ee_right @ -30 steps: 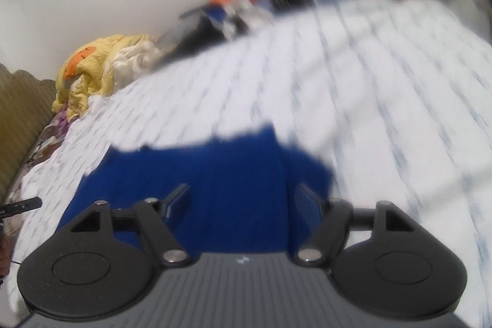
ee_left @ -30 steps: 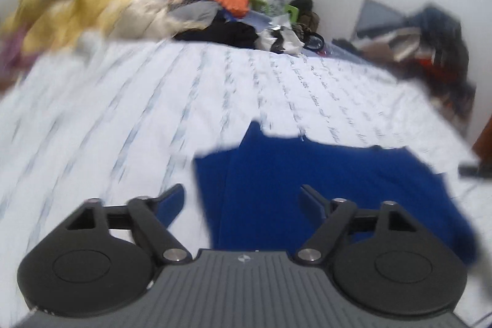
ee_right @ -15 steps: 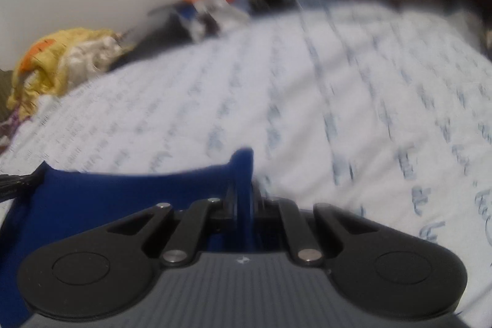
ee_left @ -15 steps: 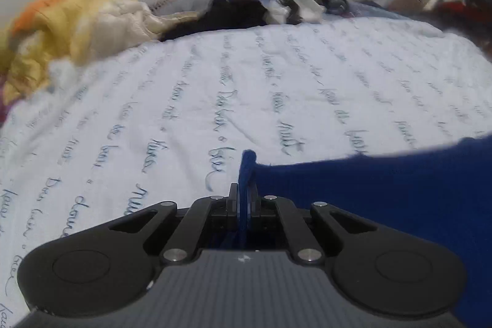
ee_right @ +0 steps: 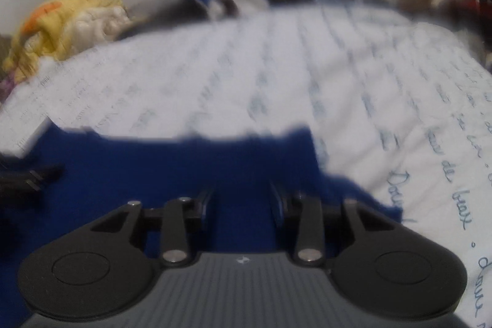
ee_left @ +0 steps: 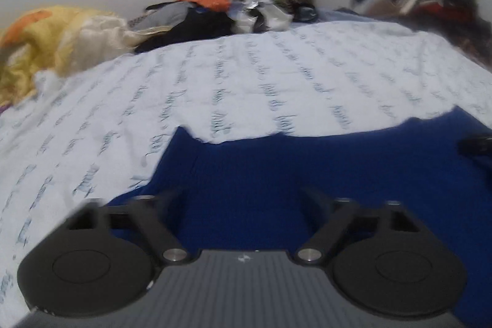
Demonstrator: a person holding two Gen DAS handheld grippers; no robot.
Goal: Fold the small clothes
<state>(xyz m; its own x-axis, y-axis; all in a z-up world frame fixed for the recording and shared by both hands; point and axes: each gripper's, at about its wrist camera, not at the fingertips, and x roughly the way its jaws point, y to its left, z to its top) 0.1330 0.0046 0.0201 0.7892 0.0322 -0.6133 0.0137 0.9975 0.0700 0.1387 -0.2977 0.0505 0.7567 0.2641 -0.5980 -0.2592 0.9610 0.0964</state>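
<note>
Across the lower frame the blue garment (ee_left: 276, 171) lay on the bedsheet (ee_left: 246, 88) as the left gripper (ee_left: 243, 199) and right gripper (ee_right: 243, 199) were both opening, nothing pinched, so re-gripping an edge for another fold seemingly came next.

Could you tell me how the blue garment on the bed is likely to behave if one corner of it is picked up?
The blue garment will probably be floppy: it lies flat on the sheet with a wavy far edge, so a lifted corner should drape and drag the rest. It looks like a thin knit, likely light. It is unlikely to roll or slip far.
</note>
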